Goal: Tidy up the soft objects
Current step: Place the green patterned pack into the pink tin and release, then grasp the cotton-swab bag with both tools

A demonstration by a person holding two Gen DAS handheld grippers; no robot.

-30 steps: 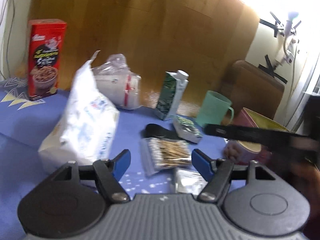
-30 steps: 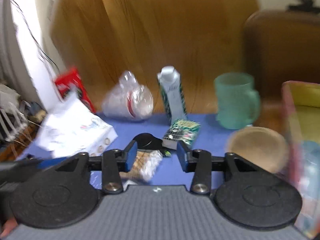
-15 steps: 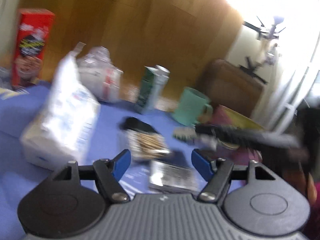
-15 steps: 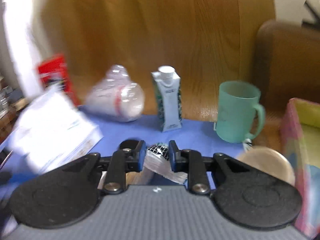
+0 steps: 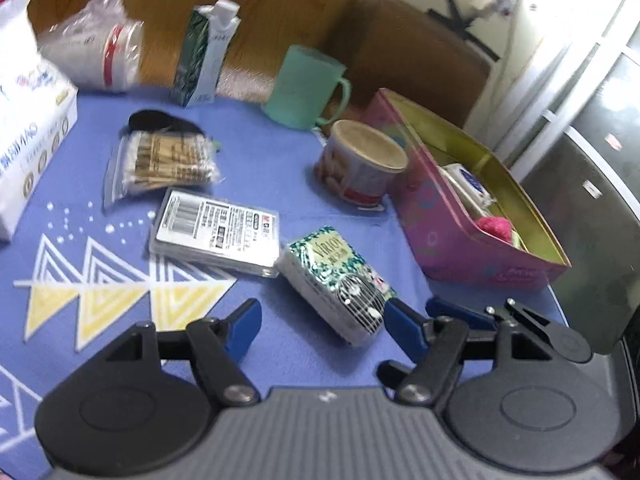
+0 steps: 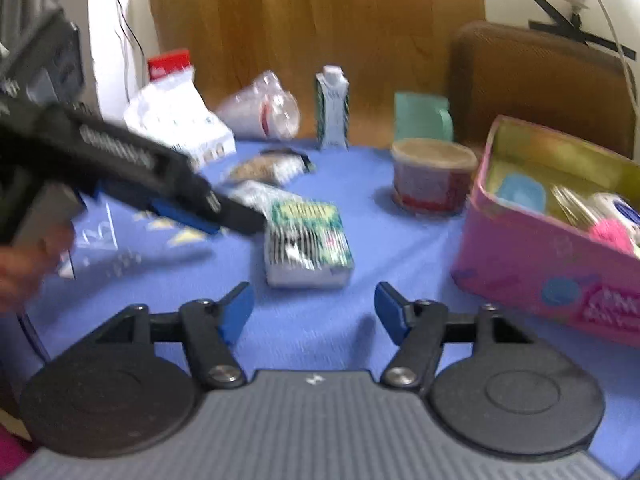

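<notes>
A green-and-white tissue pack (image 5: 336,280) lies on the blue cloth just ahead of my open left gripper (image 5: 320,324), close to its right finger. In the right wrist view the same pack (image 6: 306,244) lies in front of my open, empty right gripper (image 6: 314,312). The left gripper's body (image 6: 132,168) reaches in from the left beside the pack. A pink tin (image 5: 472,216) with a pink soft ball (image 5: 494,228) and other items stands to the right; it also shows in the right wrist view (image 6: 560,248).
On the cloth lie a bag of cotton swabs (image 5: 164,160), a flat clear case (image 5: 216,232), a round can (image 5: 360,168), a green mug (image 5: 308,88), a carton (image 5: 206,52), bagged cups (image 5: 96,60) and a large white bag (image 5: 28,120).
The right gripper was shut on the tissue pack and carried it toward the front; it has opened and the pack now lies on the cloth. The left gripper moved right, toward the pack.
</notes>
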